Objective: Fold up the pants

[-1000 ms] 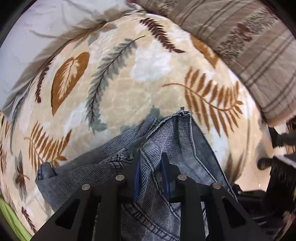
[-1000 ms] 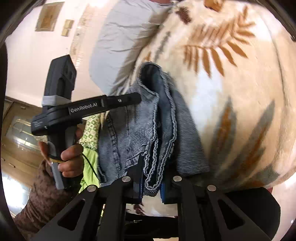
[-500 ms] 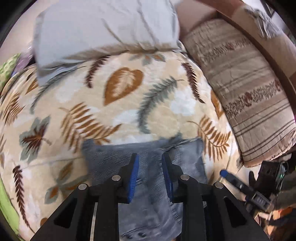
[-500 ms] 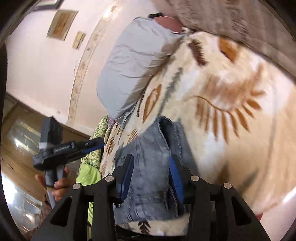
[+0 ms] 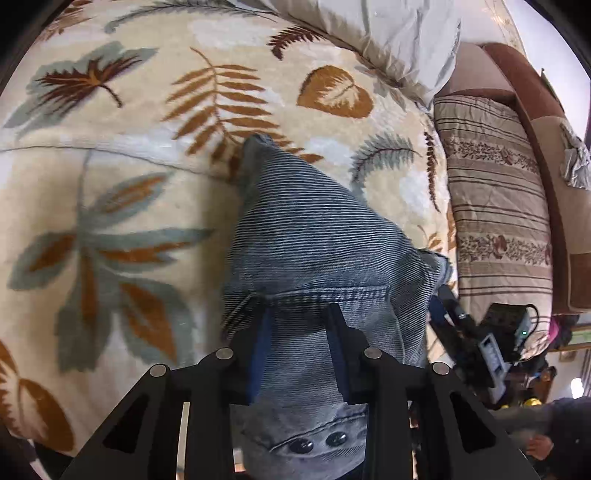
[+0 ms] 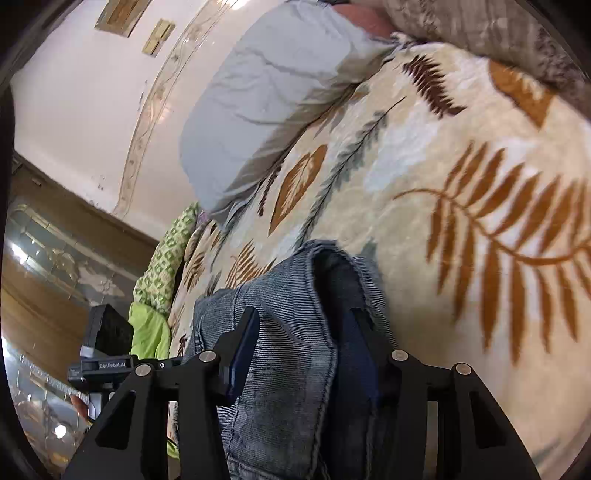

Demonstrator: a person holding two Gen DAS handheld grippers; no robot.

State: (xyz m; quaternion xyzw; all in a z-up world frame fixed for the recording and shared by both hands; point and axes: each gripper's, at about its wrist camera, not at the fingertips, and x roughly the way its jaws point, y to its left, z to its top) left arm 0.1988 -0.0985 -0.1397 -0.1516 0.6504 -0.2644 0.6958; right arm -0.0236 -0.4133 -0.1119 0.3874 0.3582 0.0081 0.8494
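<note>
The blue denim pants (image 5: pixel 317 240) lie folded in a compact stack on the leaf-patterned blanket (image 5: pixel 129 147). My left gripper (image 5: pixel 299 314) is open, its fingers straddling the near waistband end with its two rivets. My right gripper (image 6: pixel 303 317) is open too, its fingers on either side of a thick folded edge of the pants (image 6: pixel 295 295). The right gripper's body also shows in the left wrist view (image 5: pixel 465 343) at the pants' right side. The left gripper's body shows in the right wrist view (image 6: pixel 107 354) at lower left.
A grey pillow (image 5: pixel 388 33) lies at the head of the bed; it also shows in the right wrist view (image 6: pixel 266 92). A striped brown bolster (image 5: pixel 495 206) runs along the right side. Green cloth (image 6: pixel 155 295) lies by the blanket's far-left edge.
Both grippers let go of the pants between one second ago and half a second ago. Since then both have moved in closer over the folded stack, jaws still open.
</note>
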